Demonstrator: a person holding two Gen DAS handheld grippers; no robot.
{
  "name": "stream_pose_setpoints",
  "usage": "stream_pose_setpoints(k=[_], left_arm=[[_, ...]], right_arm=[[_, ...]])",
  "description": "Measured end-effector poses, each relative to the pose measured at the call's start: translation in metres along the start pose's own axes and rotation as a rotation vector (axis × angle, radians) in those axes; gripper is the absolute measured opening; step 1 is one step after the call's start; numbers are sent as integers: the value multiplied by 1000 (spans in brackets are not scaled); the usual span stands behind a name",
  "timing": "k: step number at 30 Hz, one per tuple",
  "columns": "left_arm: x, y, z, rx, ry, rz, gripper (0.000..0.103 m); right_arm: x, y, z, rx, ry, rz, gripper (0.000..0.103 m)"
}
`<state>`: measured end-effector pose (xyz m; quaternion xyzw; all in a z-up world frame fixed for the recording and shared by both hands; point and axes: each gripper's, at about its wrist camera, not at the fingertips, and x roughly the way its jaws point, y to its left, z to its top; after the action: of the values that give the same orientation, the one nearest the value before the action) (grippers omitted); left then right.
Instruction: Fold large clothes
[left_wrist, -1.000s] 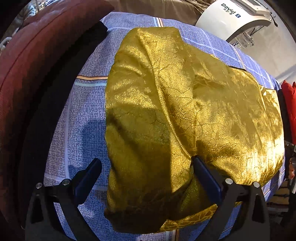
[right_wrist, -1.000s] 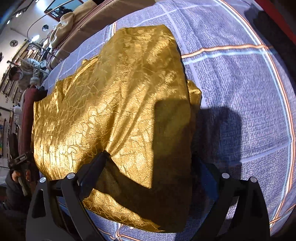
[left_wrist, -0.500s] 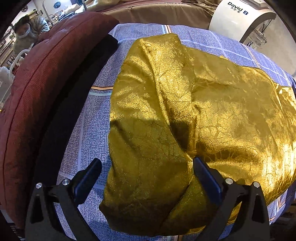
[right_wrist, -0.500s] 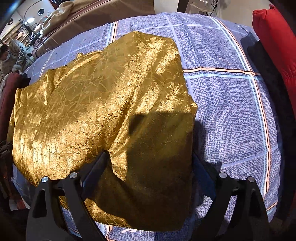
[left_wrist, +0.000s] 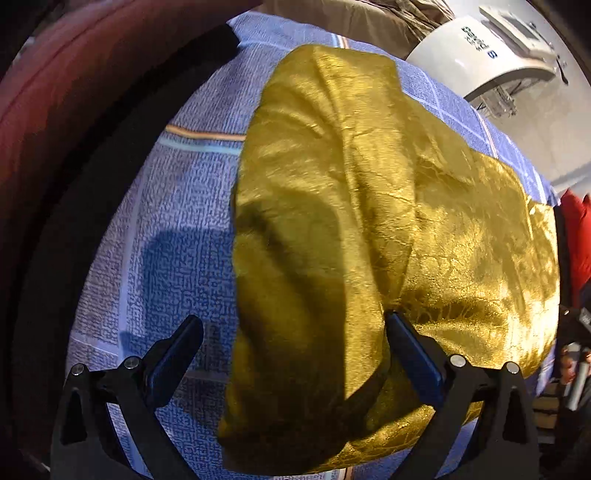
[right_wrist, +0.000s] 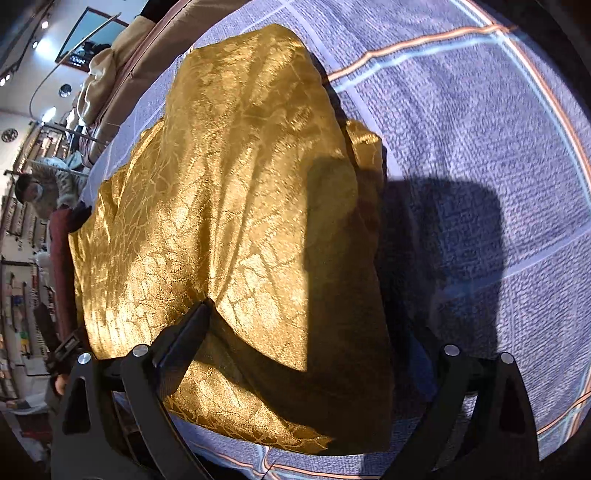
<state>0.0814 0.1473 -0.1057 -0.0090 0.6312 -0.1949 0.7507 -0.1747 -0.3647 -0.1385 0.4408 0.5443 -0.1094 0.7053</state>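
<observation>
Jaws: both grippers, left gripper (left_wrist: 293, 354) and right gripper (right_wrist: 314, 350), were seen spread wide, gold cloth (left_wrist: 369, 229) bulging between the fingers, nothing clamped.
Cloth: folded, frame centre, on blue bedspread (right_wrist: 480, 129).
Risk: slick layers were judged liable to slide; loose lower-edge fold could reopen.

Left wrist view: looks down close along the left tool (left_wrist: 293, 325) over the gold garment (left_wrist: 369, 221) on the bed (left_wrist: 177, 192).
Right wrist view: equally close behind the right tool (right_wrist: 314, 314), facing across the bed.
Shared: the gold garment, seen from opposite ends.
</observation>
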Motion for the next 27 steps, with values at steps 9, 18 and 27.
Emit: stream_pose_setpoints(k=[9,18,27], left_arm=[[10,16,8,-49,30,-5,98],[-51,-6,25,8,-186,292,97],[-33,-82,82,103,-228,125,97]], right_arm=[[4,17,3,-132,-70,-132,93],[-50,48,25,-224,-247,-351,94],[-39,137,47,-443,-305,-208,94]])
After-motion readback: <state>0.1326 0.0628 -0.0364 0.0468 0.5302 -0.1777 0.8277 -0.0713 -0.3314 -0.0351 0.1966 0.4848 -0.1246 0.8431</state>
